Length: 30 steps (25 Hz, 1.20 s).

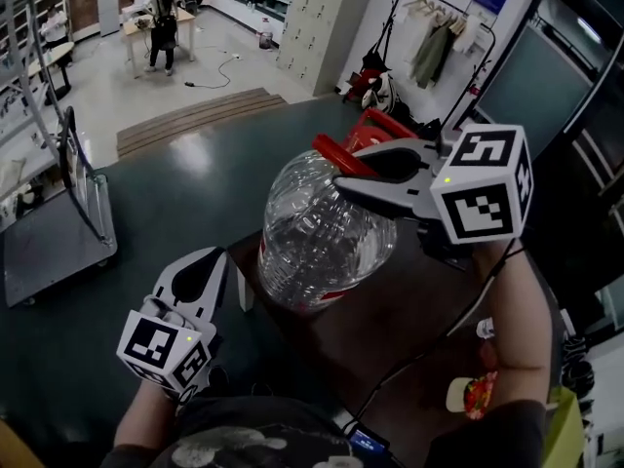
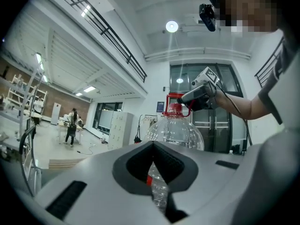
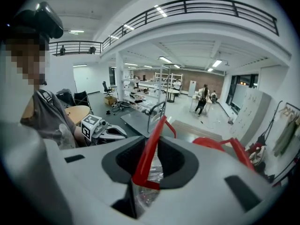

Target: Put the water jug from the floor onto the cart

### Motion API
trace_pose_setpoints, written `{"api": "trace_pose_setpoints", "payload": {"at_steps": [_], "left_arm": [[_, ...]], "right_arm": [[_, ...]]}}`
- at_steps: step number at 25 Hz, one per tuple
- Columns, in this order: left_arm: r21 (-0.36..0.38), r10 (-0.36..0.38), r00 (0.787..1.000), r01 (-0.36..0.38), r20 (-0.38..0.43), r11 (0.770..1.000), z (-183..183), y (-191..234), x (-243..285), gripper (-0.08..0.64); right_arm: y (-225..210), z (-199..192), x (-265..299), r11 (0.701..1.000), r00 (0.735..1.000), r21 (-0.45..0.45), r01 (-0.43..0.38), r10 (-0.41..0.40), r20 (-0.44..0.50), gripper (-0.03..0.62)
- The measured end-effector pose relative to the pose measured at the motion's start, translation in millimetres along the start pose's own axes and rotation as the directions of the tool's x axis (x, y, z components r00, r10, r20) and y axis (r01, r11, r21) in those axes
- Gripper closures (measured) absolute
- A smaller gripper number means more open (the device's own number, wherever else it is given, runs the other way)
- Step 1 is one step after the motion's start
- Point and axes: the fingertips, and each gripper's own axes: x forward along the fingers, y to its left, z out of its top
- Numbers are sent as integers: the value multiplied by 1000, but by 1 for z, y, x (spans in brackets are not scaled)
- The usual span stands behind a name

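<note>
The clear water jug (image 1: 317,237) hangs tilted over a dark brown surface (image 1: 400,320), its red handle (image 1: 341,156) uppermost. My right gripper (image 1: 345,168) is shut on that handle; in the right gripper view the red strap (image 3: 149,149) runs between the jaws. My left gripper (image 1: 216,261) sits low at the jug's left side, jaws together, holding nothing. In the left gripper view the jug (image 2: 176,130) stands just ahead of the left jaws. The flat grey cart (image 1: 58,252) with its upright push bar (image 1: 83,178) stands at the far left.
A wooden ramp (image 1: 195,115) lies beyond the dark floor. A person (image 1: 161,22) stands at a table in the far room. Lockers (image 1: 317,18) and a coat rack (image 1: 434,47) line the back right. Cables hang by my right arm.
</note>
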Motion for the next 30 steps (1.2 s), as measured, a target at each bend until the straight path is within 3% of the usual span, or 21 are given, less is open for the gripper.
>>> {"api": "trace_pose_setpoints", "payload": {"at_steps": [6,13,18,23,28,30], "left_arm": [[-6,146,989,-145,9,989,3,10,-44,552],[-62,293,956,-290,37,955,-13,53,-124,552],[-107,379,924,-373,44,922,-19,81,-162,552],[-145,453,890,-442,52,885,-37,188,-276,552],[-149,547,836,-536,41,831,-23,199,-305,552],[-140,576,817,-566,34,812,-27,220,-331,552]], "right_arm": [[22,25,0,994,993,-75,-82,88,85,522],[85,72,49,963,955,-150,-225,248,163,523],[118,102,76,933,933,-233,-273,316,172,523],[211,154,196,903,906,-259,-343,391,162,523],[240,158,218,847,861,-297,-440,493,129,523],[266,160,253,830,845,-303,-469,521,119,523]]}}
